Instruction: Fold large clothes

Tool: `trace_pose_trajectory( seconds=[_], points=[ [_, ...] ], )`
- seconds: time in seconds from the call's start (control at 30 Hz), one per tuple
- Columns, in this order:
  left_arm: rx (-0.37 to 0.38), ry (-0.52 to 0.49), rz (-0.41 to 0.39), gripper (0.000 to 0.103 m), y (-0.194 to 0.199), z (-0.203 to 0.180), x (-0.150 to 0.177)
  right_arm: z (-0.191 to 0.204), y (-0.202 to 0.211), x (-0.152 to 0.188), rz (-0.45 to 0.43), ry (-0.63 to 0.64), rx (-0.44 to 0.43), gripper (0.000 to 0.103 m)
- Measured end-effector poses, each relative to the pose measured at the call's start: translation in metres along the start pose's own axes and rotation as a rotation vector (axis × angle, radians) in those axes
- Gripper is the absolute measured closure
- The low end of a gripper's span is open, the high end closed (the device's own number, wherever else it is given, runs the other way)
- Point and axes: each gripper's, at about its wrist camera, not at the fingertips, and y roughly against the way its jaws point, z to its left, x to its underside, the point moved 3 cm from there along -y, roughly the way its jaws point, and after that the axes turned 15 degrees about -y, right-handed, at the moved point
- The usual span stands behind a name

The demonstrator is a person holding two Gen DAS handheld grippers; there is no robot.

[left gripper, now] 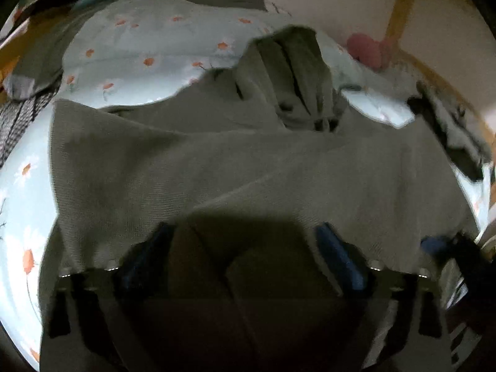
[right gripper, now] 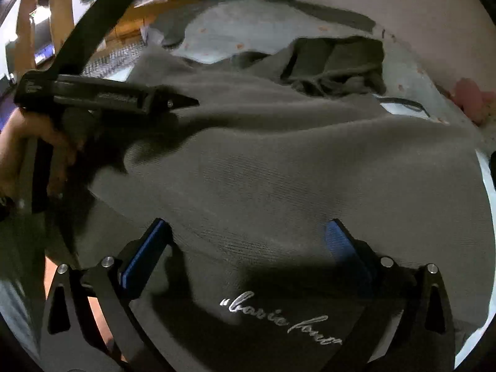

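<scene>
On the bed, over the floral sheet, the grey sweater lies spread, far part bunched into folds. Long axis runs approx. from near hem, by the script logo, away toward the bunched end. Left gripper: jaws partly apart, cloth under them, no pinch visible. Right gripper: jaws wide, nothing held. Risks: grabbing one layer only, so fold skews; bunched far end trapping creases; w/ both grippers close, uneven pull drags sweater off-axis.
</scene>
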Motion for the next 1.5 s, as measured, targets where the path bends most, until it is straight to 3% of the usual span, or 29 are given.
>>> trace_pose_trajectory(
  seconds=[0.07,0.1,0.17,0.2,0.23,0.27,0.33,0.4,0.47,0.53,0.6,0.67,0.7,0.73,0.77,0.83,0.87,0.93,1.1,1.13,1.2,1.37,1.5],
  points=[
    [0.027,0.072,-0.044,0.061,0.008,0.017,-0.007,0.009,0.007,0.001,0.004,0.038,-0.027,0.032],
    [0.043,0.115,-0.079,0.063,0.013,0.028,-0.014,0.015,0.008,0.003,0.005,0.073,-0.032,0.033],
    [0.01,0.174,-0.103,0.063,0.022,0.046,-0.021,0.023,0.001,0.011,0.021,0.14,0.004,0.027],
    [-0.025,0.19,-0.067,0.06,0.014,0.052,-0.024,0.024,-0.003,0.014,0.02,0.148,0.001,0.023],
    [-0.018,0.196,0.034,0.054,-0.009,0.057,-0.02,0.027,-0.004,0.018,0.015,0.167,0.005,0.016],
    [0.004,0.189,0.078,0.052,-0.024,0.058,-0.013,0.032,-0.005,0.02,0.012,0.187,0.022,0.011],
    [-0.032,0.104,0.046,0.051,-0.026,0.052,-0.014,0.043,0.0,0.02,0.011,0.211,0.029,0.007],
    [-0.056,0.082,0.042,0.051,-0.025,0.048,-0.014,0.046,0.021,0.01,-0.051,0.185,-0.046,0.007],
    [-0.073,0.07,0.028,0.05,-0.026,0.045,-0.013,0.038,0.046,-0.01,-0.152,0.109,-0.089,0.003],
    [-0.09,0.052,0.019,0.049,-0.026,0.044,-0.015,0.022,0.051,-0.031,-0.184,0.015,-0.065,0.003],
    [-0.102,0.039,0.013,0.049,-0.029,0.042,-0.016,0.0,0.033,-0.041,-0.139,-0.059,0.015,0.003],
    [-0.101,0.04,0.012,0.049,-0.031,0.045,-0.016,-0.035,-0.014,-0.038,0.048,-0.145,0.139,0.003],
    [-0.098,0.041,0.011,0.048,-0.031,0.046,-0.016,-0.046,-0.028,-0.032,0.083,-0.177,0.11,0.002],
    [-0.1,0.038,0.011,0.048,-0.031,0.045,-0.017,-0.046,-0.022,-0.031,0.035,-0.16,0.097,0.002],
    [-0.097,0.034,0.01,0.045,-0.028,0.042,-0.013,-0.042,-0.021,-0.028,0.034,-0.123,0.117,0.002],
    [-0.093,0.016,0.009,0.026,-0.023,0.038,-0.014,-0.043,-0.018,-0.028,0.027,-0.134,0.125,0.002],
    [-0.098,0.008,0.004,0.008,-0.02,0.036,-0.015,-0.042,-0.017,-0.027,0.025,-0.132,0.126,0.002],
    [-0.097,-0.009,-0.038,0.005,-0.009,0.031,-0.023,-0.044,-0.015,-0.027,0.033,-0.138,0.123,0.002],
    [-0.127,-0.059,-0.187,0.005,0.023,0.021,-0.064,-0.049,-0.024,-0.047,0.067,-0.169,0.08,0.003],
    [-0.131,-0.06,-0.206,0.005,0.025,0.022,-0.073,-0.051,-0.017,-0.053,0.056,-0.193,-0.001,0.003],
    [-0.105,-0.056,-0.232,0.005,0.019,0.028,-0.1,-0.059,-0.018,-0.067,0.04,-0.235,-0.084,0.003],
    [-0.06,-0.1,-0.162,0.005,-0.047,0.04,-0.166,-0.098,-0.018,-0.119,-0.025,-0.322,-0.128,0.003],
    [-0.006,-0.111,-0.112,0.005,-0.098,0.046,-0.199,-0.138,-0.041,-0.175,-0.041,-0.392,-0.143,0.003]
  ],
)
